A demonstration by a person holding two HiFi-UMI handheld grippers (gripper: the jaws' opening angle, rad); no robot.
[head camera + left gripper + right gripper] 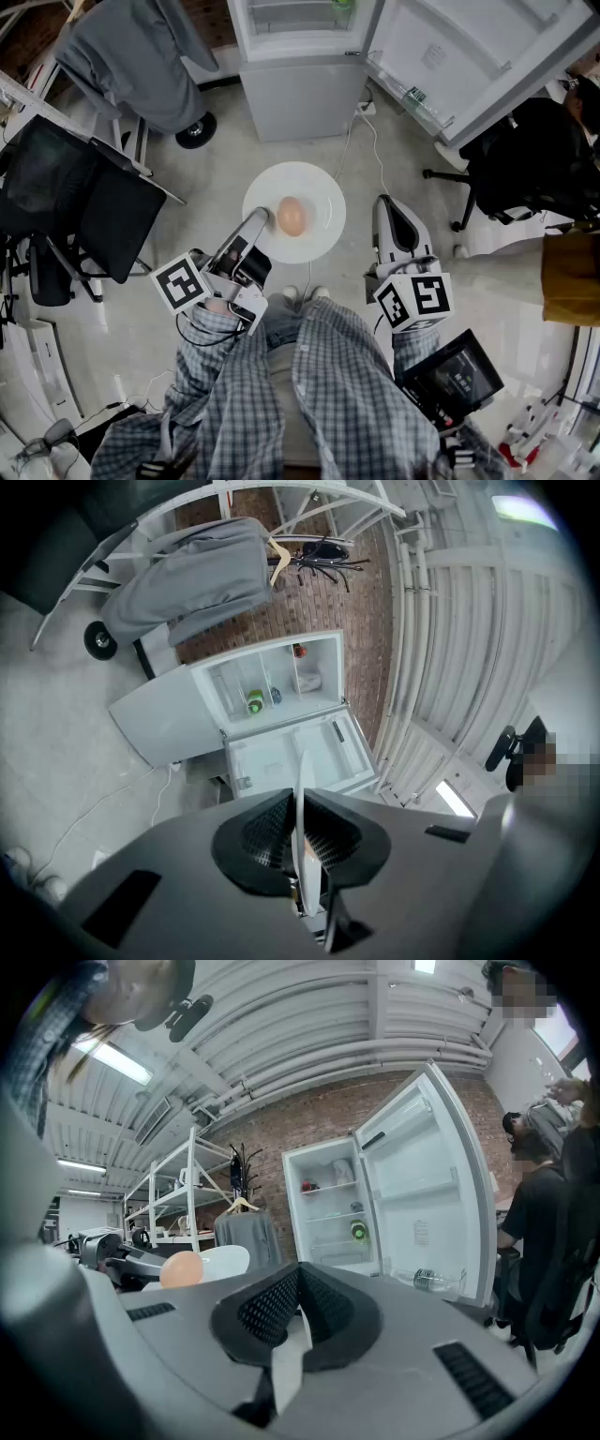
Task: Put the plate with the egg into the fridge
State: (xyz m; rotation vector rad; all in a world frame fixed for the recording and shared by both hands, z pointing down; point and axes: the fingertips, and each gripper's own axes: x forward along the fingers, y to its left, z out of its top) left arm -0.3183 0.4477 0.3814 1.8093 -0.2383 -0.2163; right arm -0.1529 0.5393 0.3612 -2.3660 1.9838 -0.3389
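A white plate (314, 192) with a brown egg (292, 216) on it hangs over the floor in front of the open fridge (300, 37). My left gripper (260, 217) is shut on the plate's near-left rim. In the left gripper view the plate (299, 780) shows edge-on, pinched in that gripper (302, 832). My right gripper (384, 202) is shut and holds nothing, a little to the right of the plate without touching it. Its own view has its gripper (300, 1302) closed, with the egg (180, 1267) and the plate (225, 1260) to its left and the fridge (333, 1213) ahead.
The fridge door (469, 56) stands swung open to the right with a bottle in its rack. A white cable (370, 141) runs over the floor by the fridge. Black office chairs (84, 206) and a grey coat (141, 56) are on the left. A person (553, 159) stands at the right.
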